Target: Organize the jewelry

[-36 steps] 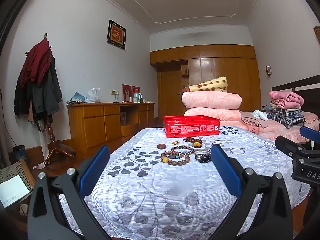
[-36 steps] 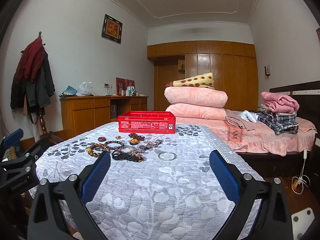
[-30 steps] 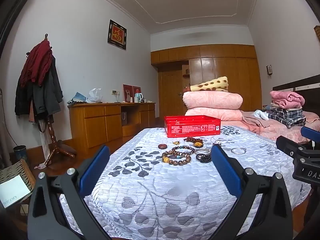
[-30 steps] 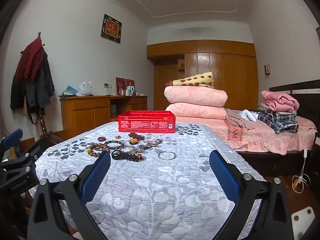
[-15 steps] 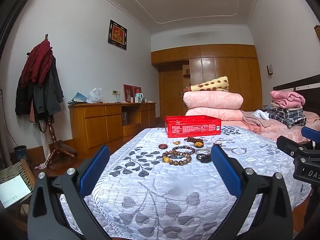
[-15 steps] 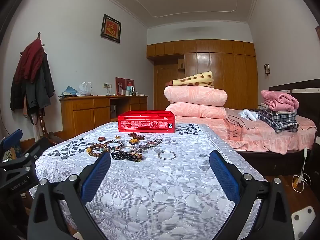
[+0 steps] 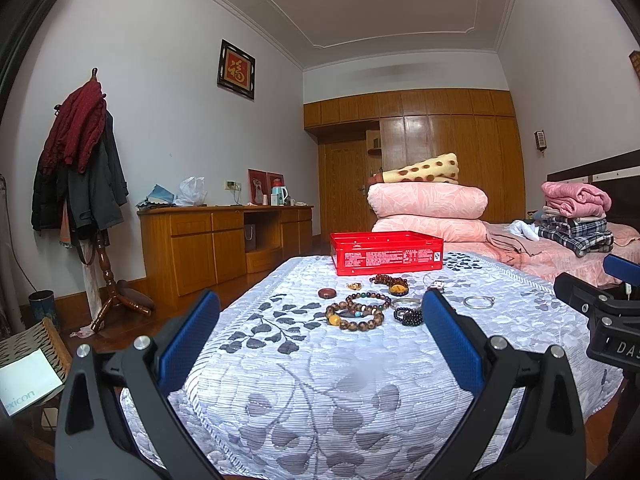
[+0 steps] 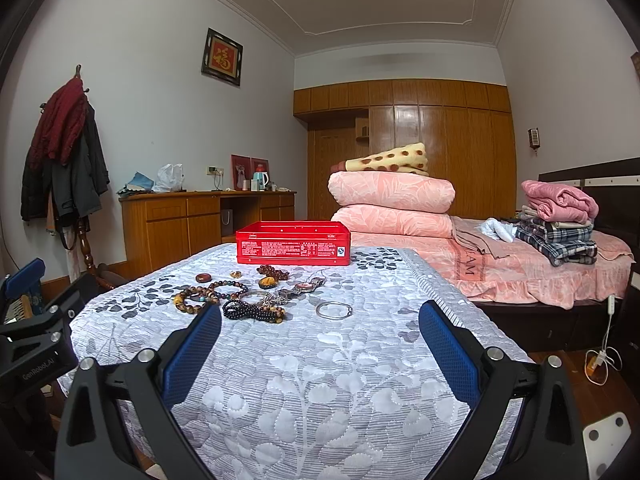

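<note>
Jewelry (image 7: 362, 304) lay scattered on the quilted cover (image 7: 320, 380), well ahead of both sets of fingertips, as the left gripper (image 7: 320, 340) and right gripper (image 8: 320, 344) hung with fingers spread wide and empty. A red tin (image 8: 293, 243) stood beyond the heap, its long side square to the fingers. The black bead strand (image 8: 252, 312) stretched crosswise, overlapping a chain. Tangled pieces looked likely to drag neighbours along; the thin silver bangle (image 8: 334, 311), flat on soft fabric, seemed liable to slip a pinch.
</note>
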The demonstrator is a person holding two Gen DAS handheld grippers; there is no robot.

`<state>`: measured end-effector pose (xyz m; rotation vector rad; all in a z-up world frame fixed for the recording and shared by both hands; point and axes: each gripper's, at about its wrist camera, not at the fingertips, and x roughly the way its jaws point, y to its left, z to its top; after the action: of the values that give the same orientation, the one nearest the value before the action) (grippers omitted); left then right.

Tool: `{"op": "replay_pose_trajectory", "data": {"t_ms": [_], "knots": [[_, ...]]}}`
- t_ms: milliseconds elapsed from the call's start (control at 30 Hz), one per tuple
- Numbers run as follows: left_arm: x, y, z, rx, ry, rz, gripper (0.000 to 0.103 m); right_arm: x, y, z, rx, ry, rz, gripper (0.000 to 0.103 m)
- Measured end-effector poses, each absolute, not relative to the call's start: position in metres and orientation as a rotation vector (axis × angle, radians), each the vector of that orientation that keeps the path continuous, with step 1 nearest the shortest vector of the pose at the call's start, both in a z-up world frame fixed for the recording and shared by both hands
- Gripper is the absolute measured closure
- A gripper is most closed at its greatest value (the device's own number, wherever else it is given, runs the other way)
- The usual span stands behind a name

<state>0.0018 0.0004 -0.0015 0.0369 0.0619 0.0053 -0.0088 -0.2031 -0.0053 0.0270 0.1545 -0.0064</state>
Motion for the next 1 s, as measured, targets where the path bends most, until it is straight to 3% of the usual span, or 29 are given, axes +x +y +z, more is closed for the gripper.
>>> {"op": "replay_pose_trajectory", "data": {"t_ms": [1000], "knots": [[-0.0007,-0.0015,-0.0005,0.036,0.061,0.008,0.005,-0.0078,-0.2034,-0.0058,0.027,0.156,-0.006,0.006]]}}
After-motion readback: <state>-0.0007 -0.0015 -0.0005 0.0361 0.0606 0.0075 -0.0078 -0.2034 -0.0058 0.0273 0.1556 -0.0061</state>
